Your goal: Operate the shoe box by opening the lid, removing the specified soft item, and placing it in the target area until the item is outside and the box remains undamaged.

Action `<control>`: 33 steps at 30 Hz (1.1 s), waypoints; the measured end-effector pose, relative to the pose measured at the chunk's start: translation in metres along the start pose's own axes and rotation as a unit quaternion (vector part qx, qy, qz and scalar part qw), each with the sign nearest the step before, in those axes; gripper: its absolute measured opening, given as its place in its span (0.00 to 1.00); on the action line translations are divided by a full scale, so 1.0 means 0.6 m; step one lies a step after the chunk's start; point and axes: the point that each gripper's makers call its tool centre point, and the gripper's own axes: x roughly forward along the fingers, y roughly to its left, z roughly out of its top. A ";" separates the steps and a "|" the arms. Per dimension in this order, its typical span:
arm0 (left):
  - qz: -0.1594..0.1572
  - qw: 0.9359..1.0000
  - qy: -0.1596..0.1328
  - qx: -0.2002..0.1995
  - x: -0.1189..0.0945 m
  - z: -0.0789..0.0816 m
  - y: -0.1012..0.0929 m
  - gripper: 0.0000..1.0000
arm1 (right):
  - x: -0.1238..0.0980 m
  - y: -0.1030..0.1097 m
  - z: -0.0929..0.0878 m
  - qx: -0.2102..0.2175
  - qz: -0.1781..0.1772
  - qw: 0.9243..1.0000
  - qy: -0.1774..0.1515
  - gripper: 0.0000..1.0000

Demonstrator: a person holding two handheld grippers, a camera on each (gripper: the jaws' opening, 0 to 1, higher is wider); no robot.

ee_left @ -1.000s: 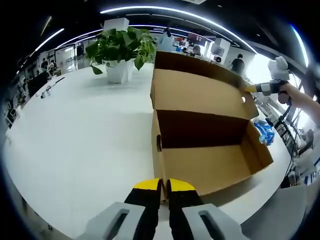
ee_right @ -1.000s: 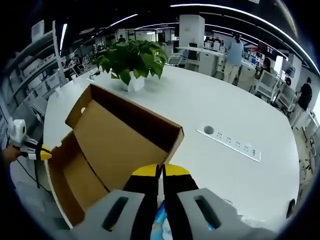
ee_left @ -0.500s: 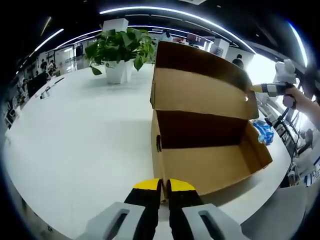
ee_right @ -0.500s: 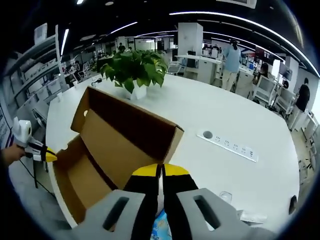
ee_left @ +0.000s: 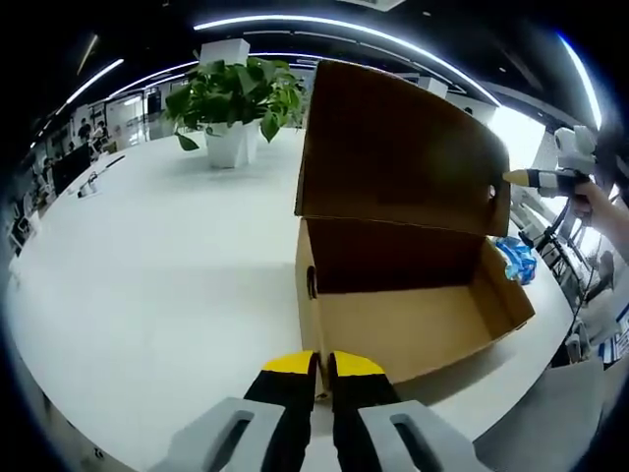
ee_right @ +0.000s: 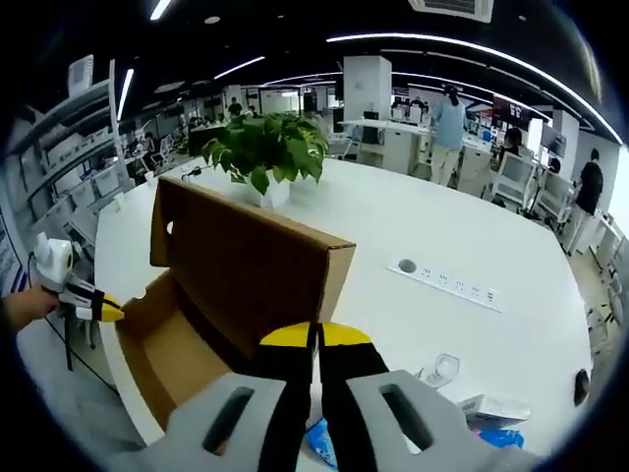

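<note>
The shoe box (ee_left: 413, 305) stands on the white table (ee_left: 157, 265) near the edge closest to the person, its lid (ee_left: 398, 147) raised on the far hinge and standing roughly upright over the cavity. The left gripper (ee_left: 322, 366) is closed on the near corner of the box wall, its yellow-tipped jaws pinching the cardboard rim and steadying the box. The right gripper (ee_right: 316, 339) has its jaws together; the lid's side edge lies directly in front of them, but whether they are clamped on it or merely resting against it cannot be told. The visible part of the box interior appears bare, and a blue-and-white soft item (ee_left: 518, 260) lies on the table just beside the far end of the box, so the removal step appears largely done and the work in hand looks to be handling of the lid. The next move, in my judgement, calls for guiding the lid along its hinge arc without forcing the fold, with the left gripper holding the box from sliding; the thin corner it pinches could crease if squeezed or levered. A potted plant (ee_left: 236, 103) stands well apart towards the far side of the table, and a socket strip (ee_right: 447, 280) and a clear glass (ee_right: 440, 370) lie to the right of the box. None obstructs the lid's swing.
</note>
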 end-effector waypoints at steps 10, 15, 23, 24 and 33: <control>-0.002 1.000 -0.008 -0.010 0.000 0.001 0.002 0.05 | -0.026 0.020 -0.012 0.000 -0.008 1.000 -0.008 0.00; -0.004 1.000 -0.009 -0.011 0.000 0.001 0.001 0.05 | -0.036 0.028 -0.019 -0.008 -0.015 1.000 -0.011 0.00; -0.006 1.000 -0.010 -0.006 0.002 0.001 0.001 0.07 | -0.050 0.039 -0.033 0.001 -0.012 1.000 -0.023 0.00; -0.006 1.000 -0.010 -0.004 0.002 0.001 0.000 0.07 | -0.052 0.041 -0.036 0.003 -0.011 1.000 -0.024 0.00; -0.013 1.000 -0.010 -0.003 0.003 0.001 -0.004 0.11 | -0.065 0.053 -0.052 0.020 -0.012 0.999 -0.040 0.01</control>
